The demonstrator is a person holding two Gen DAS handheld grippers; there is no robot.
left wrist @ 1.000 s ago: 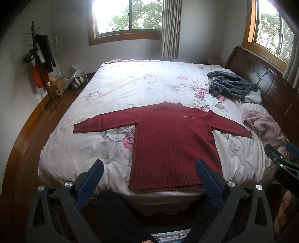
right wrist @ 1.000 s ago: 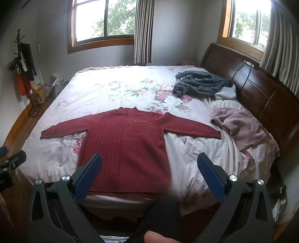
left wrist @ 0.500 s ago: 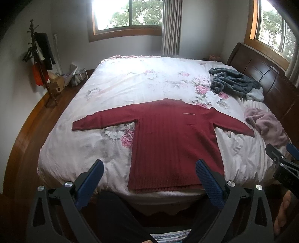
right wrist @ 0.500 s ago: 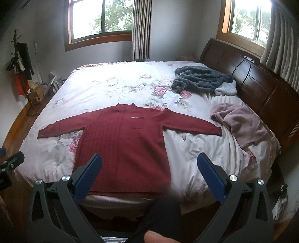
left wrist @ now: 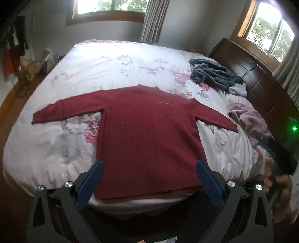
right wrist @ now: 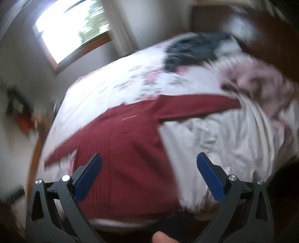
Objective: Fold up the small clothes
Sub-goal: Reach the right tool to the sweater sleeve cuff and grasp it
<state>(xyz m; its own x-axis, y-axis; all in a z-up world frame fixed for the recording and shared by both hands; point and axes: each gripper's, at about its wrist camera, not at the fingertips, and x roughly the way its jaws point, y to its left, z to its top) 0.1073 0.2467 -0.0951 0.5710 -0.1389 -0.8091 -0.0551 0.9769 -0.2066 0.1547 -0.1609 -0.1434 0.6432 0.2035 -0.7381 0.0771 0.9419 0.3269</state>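
A dark red knit sweater lies flat on the floral bedspread, both sleeves spread out to the sides and its hem at the near edge of the bed. The collar points toward the far window.

The left gripper hangs above the sweater's hem, its blue-padded fingers spread wide with nothing between them — one pad lines up with each lower corner of the garment, though whether they touch the knit cannot be told. The right gripper is likewise wide apart and empty; its view is badly smeared, tilted, and shows the sweater's body under its left finger and bare bedspread under the other. From the left wrist view the right gripper appears as a dark shape off the sweater's right sleeve, held in a hand.

Beyond the sweater's right sleeve sits a crumpled pink garment, and farther toward the wooden headboard a heap of dark grey fleece.
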